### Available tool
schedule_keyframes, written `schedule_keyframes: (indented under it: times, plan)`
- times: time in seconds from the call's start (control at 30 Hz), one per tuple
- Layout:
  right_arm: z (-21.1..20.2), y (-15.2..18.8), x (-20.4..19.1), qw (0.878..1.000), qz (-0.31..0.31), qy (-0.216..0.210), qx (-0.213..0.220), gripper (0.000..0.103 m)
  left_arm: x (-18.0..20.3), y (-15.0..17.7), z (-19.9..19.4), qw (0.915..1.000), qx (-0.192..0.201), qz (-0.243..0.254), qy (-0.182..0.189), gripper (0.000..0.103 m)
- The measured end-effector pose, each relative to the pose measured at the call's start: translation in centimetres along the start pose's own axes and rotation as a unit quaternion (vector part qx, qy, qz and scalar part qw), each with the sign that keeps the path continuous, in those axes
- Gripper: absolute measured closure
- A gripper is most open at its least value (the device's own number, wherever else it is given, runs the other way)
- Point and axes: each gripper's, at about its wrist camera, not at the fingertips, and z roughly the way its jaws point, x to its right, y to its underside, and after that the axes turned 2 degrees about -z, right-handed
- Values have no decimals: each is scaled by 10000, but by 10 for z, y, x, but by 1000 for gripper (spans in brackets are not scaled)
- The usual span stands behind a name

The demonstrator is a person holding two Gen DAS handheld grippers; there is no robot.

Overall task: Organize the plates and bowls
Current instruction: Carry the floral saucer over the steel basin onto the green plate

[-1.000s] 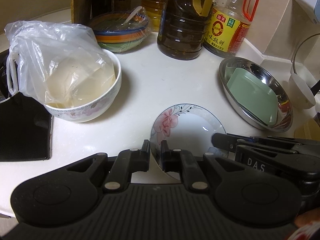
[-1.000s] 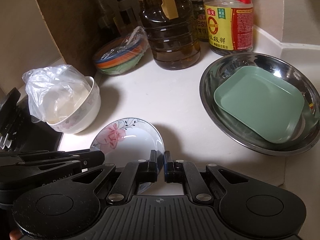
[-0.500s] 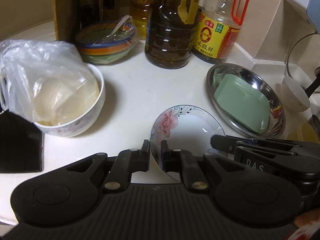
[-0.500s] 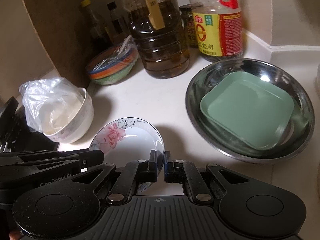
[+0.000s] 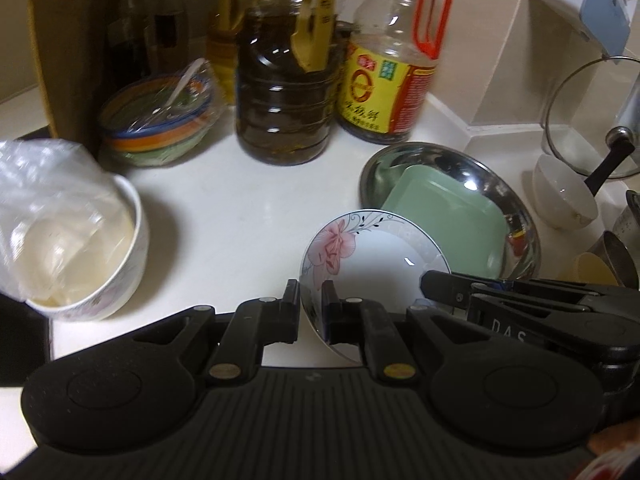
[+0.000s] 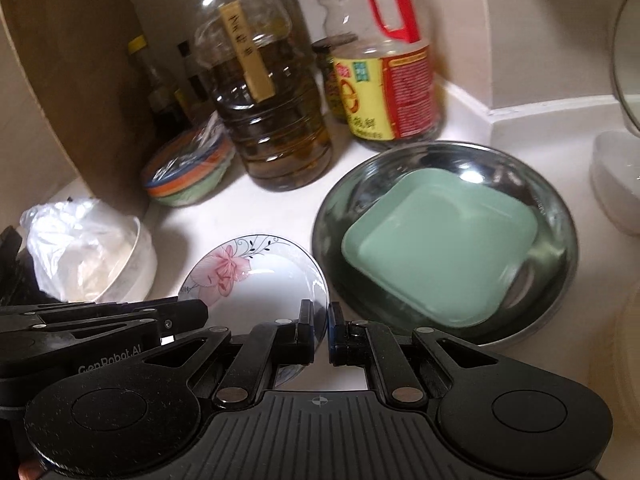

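Oil bottles (image 6: 276,120) behind steel dish (image 6: 540,200), bagged bowl (image 5: 80,248) left

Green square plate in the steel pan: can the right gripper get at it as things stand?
Probably not yet: the right gripper is shut on the floral plate's rim, though nothing covers the green square plate.

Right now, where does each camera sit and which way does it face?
Left wrist: on the left hand-held gripper, looking down across the counter; its fingers pinch the flowered plate, and the right hand-held gripper enters from the right.
Right wrist: on the right hand-held gripper, facing the steel dish and green plate; the left hand-held gripper shows at left.
Shared: flowered plate, steel dish, oil bottle.
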Motion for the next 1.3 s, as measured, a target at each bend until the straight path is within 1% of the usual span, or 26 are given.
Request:
schedule_keyframes:
  times: [0.63,1.03,1.3]
  plan:
    - [-17,-21,48,9983,324,374,311,97,51,-28,17,9982,127,462,347,94]
    - [-22,-34,76,9964,455,555,450,97,78,-44,35,9967,176,603,510,94]
    - [-18,-41,94,9956,521,629,453,97,91,-51,51,9962,138,677,529,94]
